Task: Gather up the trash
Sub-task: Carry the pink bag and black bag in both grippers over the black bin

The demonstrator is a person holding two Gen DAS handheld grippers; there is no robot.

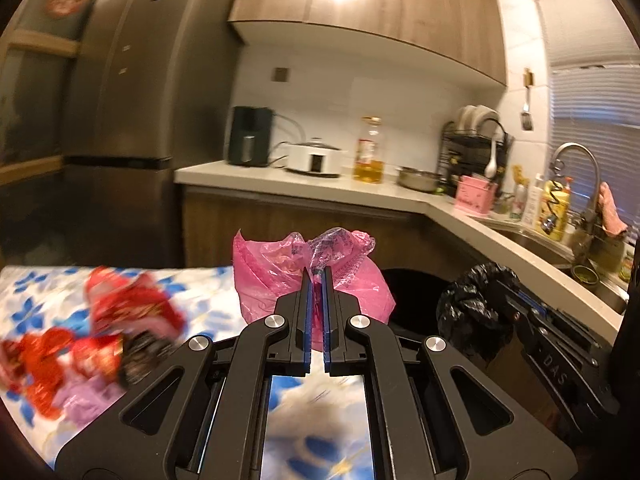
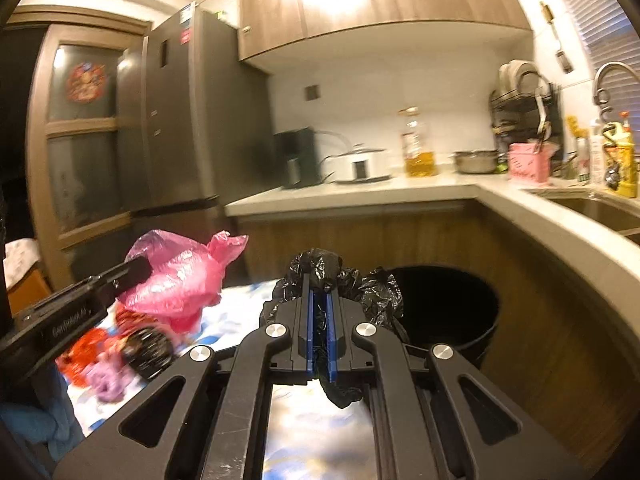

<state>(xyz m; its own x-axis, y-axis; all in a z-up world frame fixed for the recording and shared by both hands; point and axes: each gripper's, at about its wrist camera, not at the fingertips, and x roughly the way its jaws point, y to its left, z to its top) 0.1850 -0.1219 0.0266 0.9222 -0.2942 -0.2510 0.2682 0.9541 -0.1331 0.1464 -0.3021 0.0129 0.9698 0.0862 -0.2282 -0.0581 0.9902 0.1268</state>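
Both bags lifted clear of the surface, bin ahead.

Left gripper (image 1: 317, 280) clamped on the crumpled pink bag (image 1: 312, 276); right gripper (image 2: 320, 296) clamped on the black bag (image 2: 332, 280), both pinched by folds for carrying. Black bin (image 2: 448, 312) sits centre-right, below the counter. Red wrappers (image 1: 100, 320) remain lower left, likely uncollected.

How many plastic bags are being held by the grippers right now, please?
2. A pink bag is pinched in the left gripper above the table, and a black bag is pinched in the right gripper near the bin. Others may lie hidden among the table's trash.
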